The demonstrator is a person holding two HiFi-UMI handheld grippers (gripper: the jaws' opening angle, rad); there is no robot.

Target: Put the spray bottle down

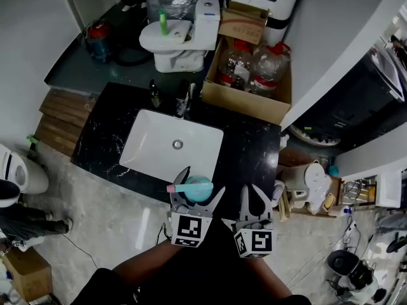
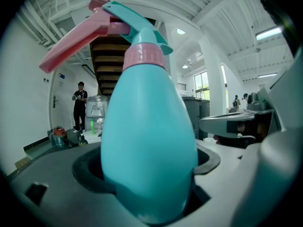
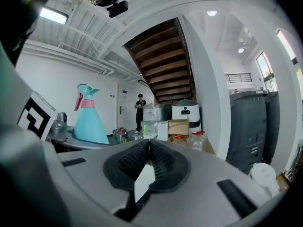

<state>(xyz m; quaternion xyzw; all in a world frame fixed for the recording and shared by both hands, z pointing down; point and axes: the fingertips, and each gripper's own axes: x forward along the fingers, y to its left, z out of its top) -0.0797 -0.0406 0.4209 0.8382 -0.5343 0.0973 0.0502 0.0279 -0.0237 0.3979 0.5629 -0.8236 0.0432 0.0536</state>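
Teal spray bottle, clamped in left gripper

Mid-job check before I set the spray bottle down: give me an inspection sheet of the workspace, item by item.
Surface: black countertop with a white sink set into it.
Job's things: teal spray bottle with a pink trigger, upright, held over the countertop's near edge.
Clutter: faucet behind the sink.
Grippers: left hand-held gripper shut on the spray bottle's body; right hand-held gripper shut, nothing between its jaws, just right of the bottle.
Cables: thin cable on the floor at left.
Surroundings: toilet and cardboard box of water jugs behind the countertop; kettle at right; person standing far off.
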